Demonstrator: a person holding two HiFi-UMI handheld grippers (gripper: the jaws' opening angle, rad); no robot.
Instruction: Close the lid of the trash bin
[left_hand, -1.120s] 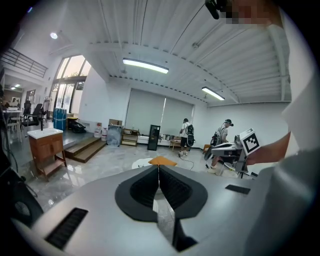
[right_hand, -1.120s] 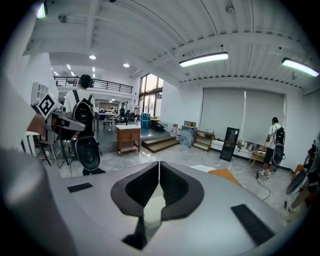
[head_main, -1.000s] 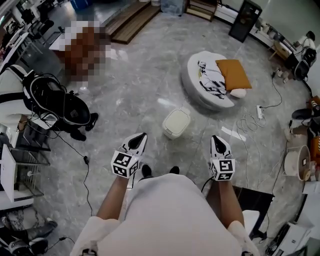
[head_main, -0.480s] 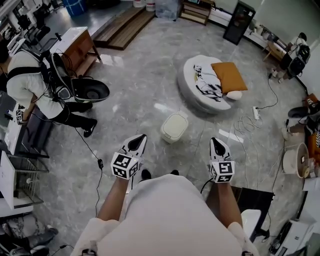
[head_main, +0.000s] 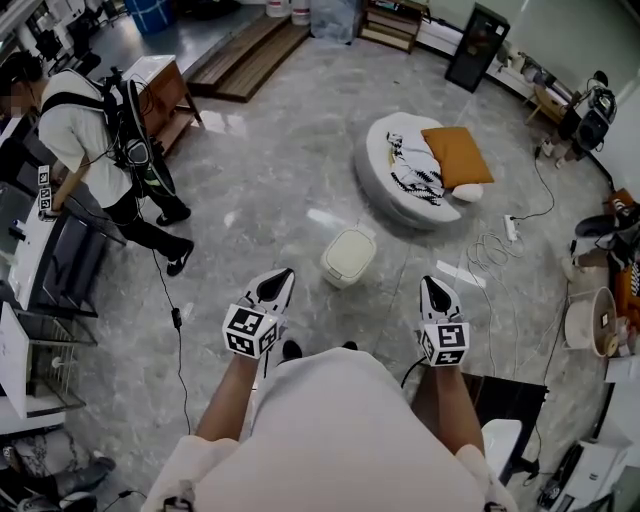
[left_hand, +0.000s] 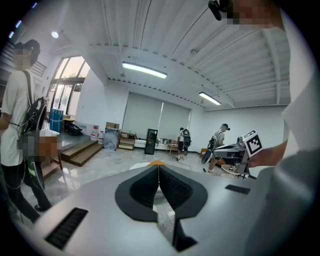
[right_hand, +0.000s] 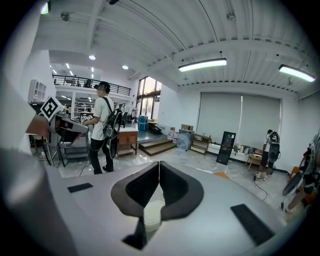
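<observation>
We stand in a large open hall on a polished grey marbled floor. The white left gripper has its black-padded jaws pressed together on nothing. The right gripper is likewise closed and empty. Both are held out ahead of the body and tipped slightly down. We judge this a ready posture: closed tips suit pushing a lid down, not grasping it.

The cream, rounded-rectangular plastic trash bin stands on the open middle of the floor, ahead of and between the two grippers and well apart from both. From above its lid looks flat on top. We cannot tell whether it is fully seated.

Just beyond the bin lies a round white floor cushion carrying an orange pillow and a black-and-white patterned cloth. A white power strip with loose cables lies to the right. A person wearing a black backpack stands near the floor's left edge, well apart. We see nothing on the floor between the grippers and the bin.
</observation>
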